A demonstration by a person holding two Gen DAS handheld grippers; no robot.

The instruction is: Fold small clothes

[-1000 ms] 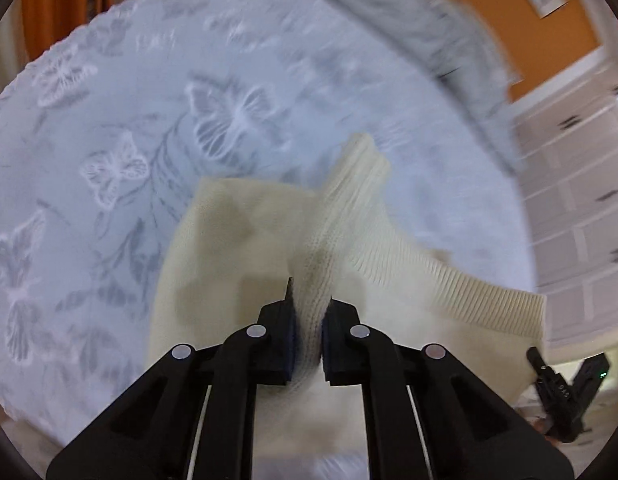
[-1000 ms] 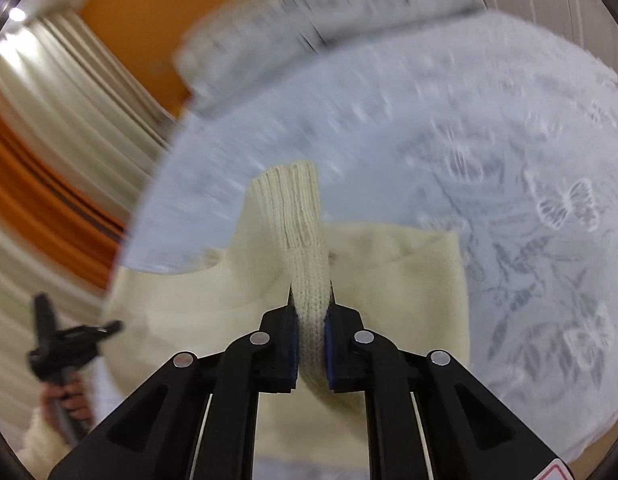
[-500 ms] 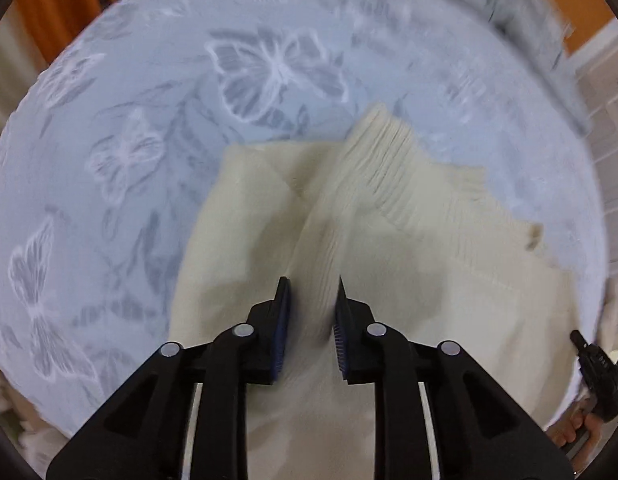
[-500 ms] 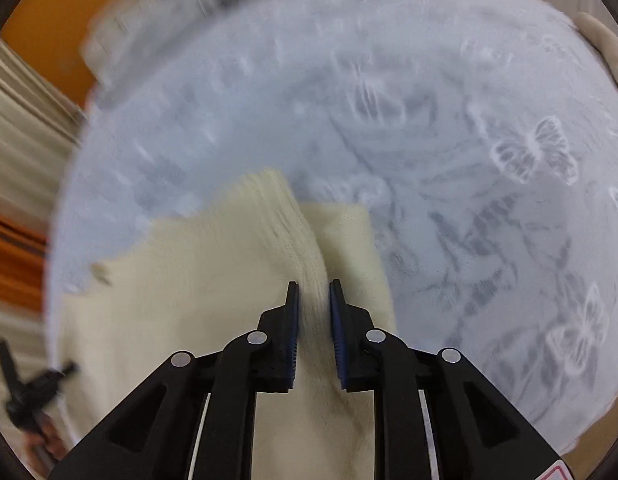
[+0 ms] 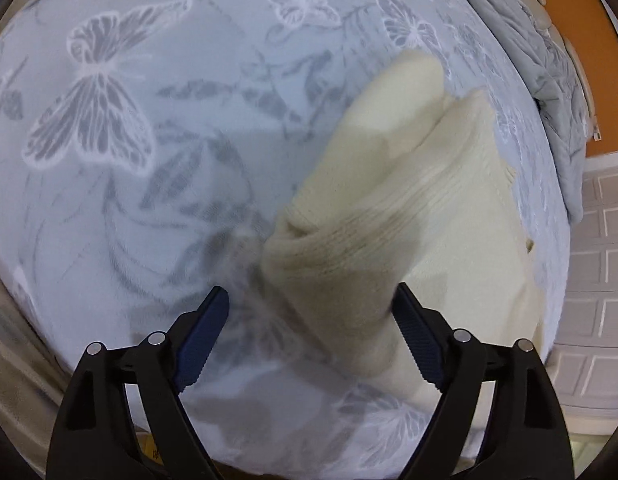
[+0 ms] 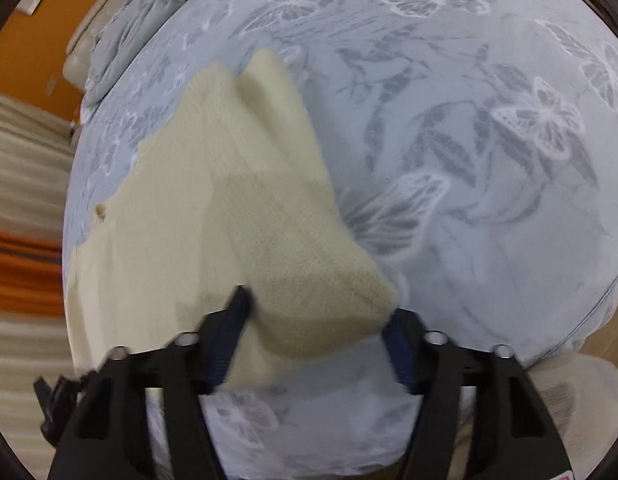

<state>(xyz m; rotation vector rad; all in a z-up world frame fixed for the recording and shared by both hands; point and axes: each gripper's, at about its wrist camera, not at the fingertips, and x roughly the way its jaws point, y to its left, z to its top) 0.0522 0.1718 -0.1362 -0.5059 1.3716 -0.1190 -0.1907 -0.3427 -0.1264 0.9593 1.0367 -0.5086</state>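
A cream knit sweater (image 5: 441,216) lies on a pale blue bedspread with butterfly print (image 5: 157,160). Its ribbed cuff end lies loose between the jaws of my left gripper (image 5: 309,332), which is open wide. In the right wrist view the same sweater (image 6: 197,208) lies with a folded sleeve end between the jaws of my right gripper (image 6: 315,336), also open wide. Neither gripper holds the cloth.
A grey quilt (image 5: 549,72) is bunched at the far edge of the bed, also seen in the right wrist view (image 6: 145,24). An orange wall (image 6: 25,48) and white drawers (image 5: 605,280) stand beyond. The left gripper shows at the right view's lower left (image 6: 57,404).
Both grippers were shut on the sweater's ribbed parts a second ago. They lowered it onto the bed, then opened wide and let it go.
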